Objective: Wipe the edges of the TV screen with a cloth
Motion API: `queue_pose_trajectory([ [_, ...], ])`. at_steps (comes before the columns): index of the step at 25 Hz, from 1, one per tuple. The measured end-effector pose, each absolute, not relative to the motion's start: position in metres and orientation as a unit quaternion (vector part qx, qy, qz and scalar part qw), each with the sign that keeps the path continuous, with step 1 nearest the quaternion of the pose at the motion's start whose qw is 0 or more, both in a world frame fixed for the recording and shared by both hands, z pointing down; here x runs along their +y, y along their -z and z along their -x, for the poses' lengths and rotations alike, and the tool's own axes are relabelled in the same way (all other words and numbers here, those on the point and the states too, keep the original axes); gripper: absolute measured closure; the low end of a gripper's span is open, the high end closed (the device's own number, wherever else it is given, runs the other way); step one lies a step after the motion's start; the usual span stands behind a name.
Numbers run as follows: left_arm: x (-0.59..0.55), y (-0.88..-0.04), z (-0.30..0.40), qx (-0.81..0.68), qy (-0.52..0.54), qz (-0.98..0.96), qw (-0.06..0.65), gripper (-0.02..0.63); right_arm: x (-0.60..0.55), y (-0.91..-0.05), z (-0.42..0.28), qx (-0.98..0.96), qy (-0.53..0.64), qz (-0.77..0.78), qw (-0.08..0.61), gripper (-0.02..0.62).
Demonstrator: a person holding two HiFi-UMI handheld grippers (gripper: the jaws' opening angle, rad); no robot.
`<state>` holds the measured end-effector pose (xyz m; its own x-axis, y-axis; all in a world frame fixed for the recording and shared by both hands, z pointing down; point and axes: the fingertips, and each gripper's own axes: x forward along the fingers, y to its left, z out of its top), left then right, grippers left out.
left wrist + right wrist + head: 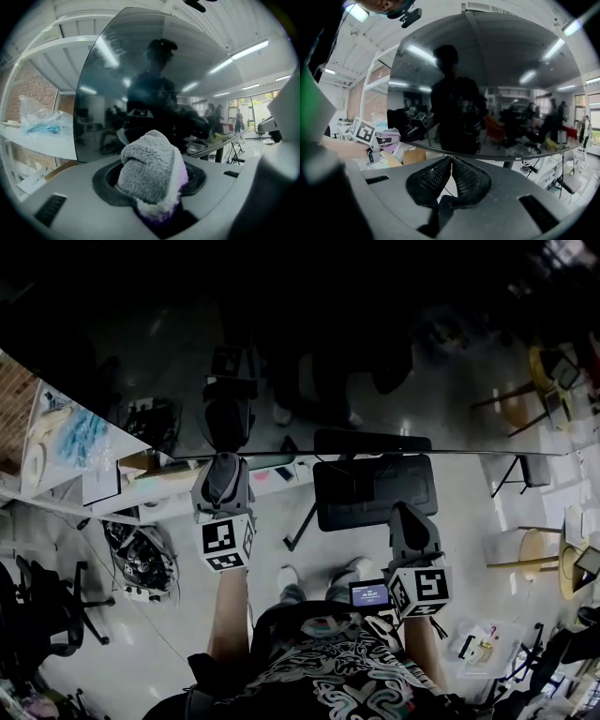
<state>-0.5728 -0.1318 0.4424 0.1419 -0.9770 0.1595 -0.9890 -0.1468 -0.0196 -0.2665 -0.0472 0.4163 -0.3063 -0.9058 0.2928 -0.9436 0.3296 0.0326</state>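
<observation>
Left gripper has its fingers clamped on a bunched-up grey cloth. The wad sits right up by the bottom edge of the TV screen, toward the left end, though I can't tell if it's actually touching. Right gripper hangs below that edge, fingers pressed together on nothing. My tip: lead with the fluffy wad, go light on pressure, and run along the edge so the hard fingers never meet the glass.

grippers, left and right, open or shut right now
Left gripper: shut on the fluffy grey and purple cloth.
Right gripper: shut, empty.
</observation>
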Motion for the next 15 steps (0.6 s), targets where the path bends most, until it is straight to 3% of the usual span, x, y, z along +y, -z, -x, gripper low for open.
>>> queue_pose_trajectory([
  [15, -0.134, -0.440, 0.559, -0.648, -0.067, -0.757, 0.052, 0.400, -0.075, -0.409, 0.267, -0.816, -0.061, -0.562, 0.119, 0.563],
])
